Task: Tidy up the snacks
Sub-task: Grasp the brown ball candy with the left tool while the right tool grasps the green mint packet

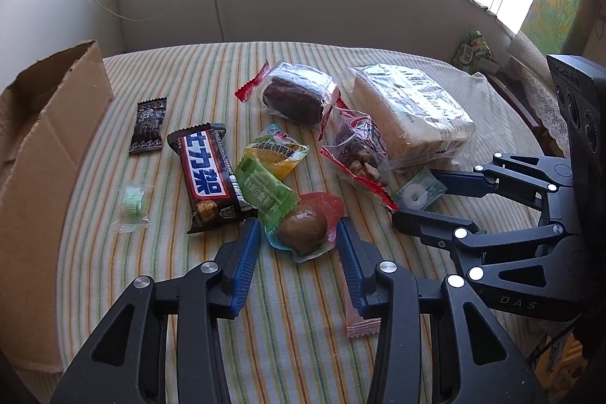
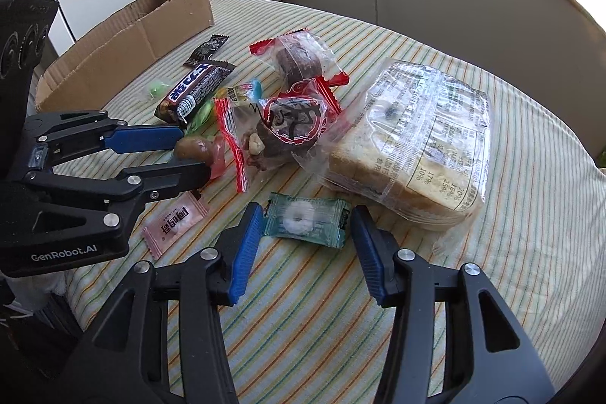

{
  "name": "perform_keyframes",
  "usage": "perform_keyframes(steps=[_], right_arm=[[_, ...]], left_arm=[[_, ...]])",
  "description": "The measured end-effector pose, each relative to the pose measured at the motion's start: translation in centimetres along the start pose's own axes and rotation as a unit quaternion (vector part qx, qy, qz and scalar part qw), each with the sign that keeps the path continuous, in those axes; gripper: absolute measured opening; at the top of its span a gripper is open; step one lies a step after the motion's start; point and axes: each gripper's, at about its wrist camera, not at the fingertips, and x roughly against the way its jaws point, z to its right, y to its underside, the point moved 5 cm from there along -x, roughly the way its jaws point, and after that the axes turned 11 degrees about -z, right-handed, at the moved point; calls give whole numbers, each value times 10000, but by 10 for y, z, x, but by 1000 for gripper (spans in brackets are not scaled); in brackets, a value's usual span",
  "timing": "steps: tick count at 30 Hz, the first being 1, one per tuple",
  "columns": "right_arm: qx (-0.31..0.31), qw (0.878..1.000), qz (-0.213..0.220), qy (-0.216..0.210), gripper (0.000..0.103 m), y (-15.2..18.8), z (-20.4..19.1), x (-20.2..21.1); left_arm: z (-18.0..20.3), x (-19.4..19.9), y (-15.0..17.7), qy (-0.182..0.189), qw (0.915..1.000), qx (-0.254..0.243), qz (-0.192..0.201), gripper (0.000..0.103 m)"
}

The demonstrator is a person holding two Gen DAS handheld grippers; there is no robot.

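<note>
Snacks lie heaped on the striped worktop [image 1: 288, 320]. Low in the frame, the left tool [image 1: 299, 233] is spread around a packed brown egg [image 1: 303, 228], pads clear of it. The right tool [image 2: 307, 220] straddles a teal ring candy [image 2: 303, 220], untouched. A cardboard box [image 1: 49, 124] sits at left.

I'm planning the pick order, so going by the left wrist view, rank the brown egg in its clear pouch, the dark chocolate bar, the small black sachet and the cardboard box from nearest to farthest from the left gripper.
1. Brown egg in its clear pouch: between the left gripper fingers.
2. Dark chocolate bar: just left of the fingers.
3. Small black sachet: farther back on the left.
4. Cardboard box: at the table's left edge.
</note>
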Motion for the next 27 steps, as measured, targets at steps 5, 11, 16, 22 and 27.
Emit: perform_keyframes(steps=[5,11,16,22,27], right_arm=[[-1,10000,21,10,27,2,0,2],[7,10000,33,-40,8,4,-2,5],[-70,9999,64,-67,6,6,-2,9],[-99,9998,142,-64,6,7,-4,19],[-79,9996,264,-62,6,1,-10,32]], left_arm=[[-5,3,2,-28,10000,-14,36,31],[3,2,2,-56,9999,-65,97,28],[4,12,7,41,9998,-15,173,28],[2,27,12,87,9993,35,357,28],[-10,45,14,106,9984,123,549,28]])
